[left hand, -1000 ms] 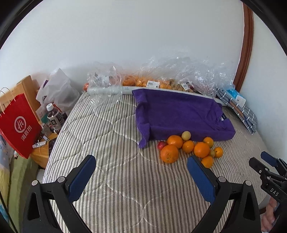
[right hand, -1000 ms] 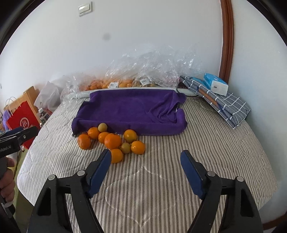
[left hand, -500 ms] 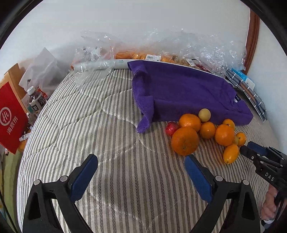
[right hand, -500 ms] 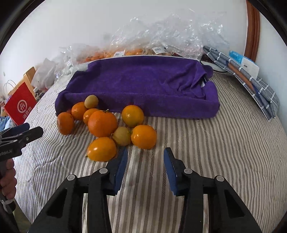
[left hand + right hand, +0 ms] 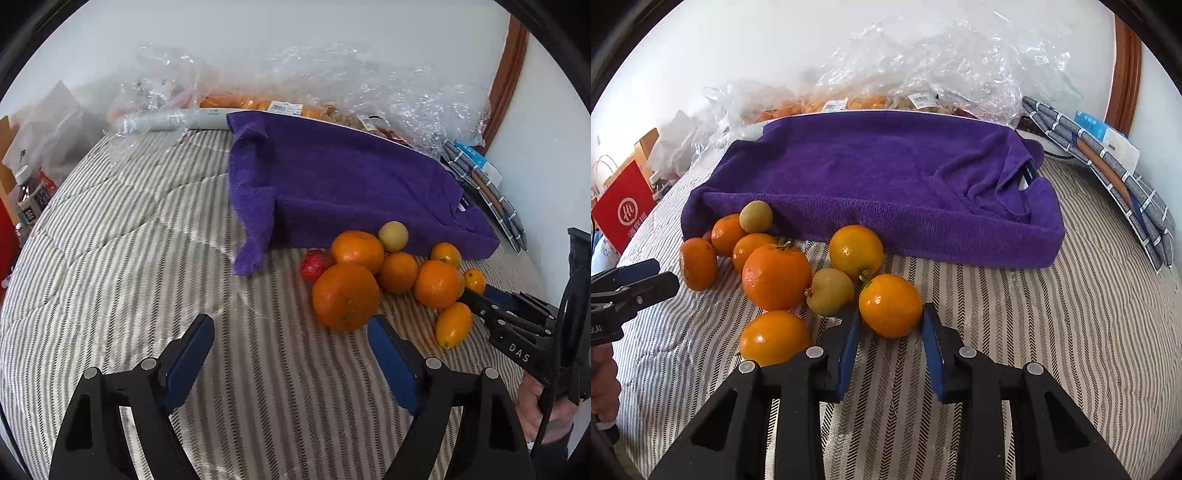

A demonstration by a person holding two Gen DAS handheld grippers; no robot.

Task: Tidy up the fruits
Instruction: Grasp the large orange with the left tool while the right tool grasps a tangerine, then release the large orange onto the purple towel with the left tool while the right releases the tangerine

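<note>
Right gripper (image 5: 891,320) first: its jaws have just been closing, and there is a small orange (image 5: 890,304) between them. The blue pads (image 5: 846,350) sit at its two flanks and appear to press on it, so I call that a grip at the very fingertips. The fruit lies dead ahead of this gripper, centred in the gap, with its near half between the tips and its far half poking out beyond them. It is close to round, stem turned up and to the gripper's left, so no long axis forces a wrist turn. The hold is shallow, though, and a hasty lift could squirt it forward. Just left of the left pad rests a yellowish fruit (image 5: 830,291), and nearer along that finger an oval orange fruit (image 5: 774,338), both close enough to be nudged. Right of the gripper is only bare striped bedcover (image 5: 1052,332), the easy way out. Further ahead lies the purple towel (image 5: 886,177), draped over something box-shaped, with the rest of the pile against its near edge. Over to the left gripper (image 5: 291,330): its jaws have been closing too but stand wide apart, with nothing between them. A big orange (image 5: 346,297) lies ahead and off to its right, just past the right fingertip. That hand would need to shift right to centre it. For the small orange, the right hand is plainly the nearer one.
</note>
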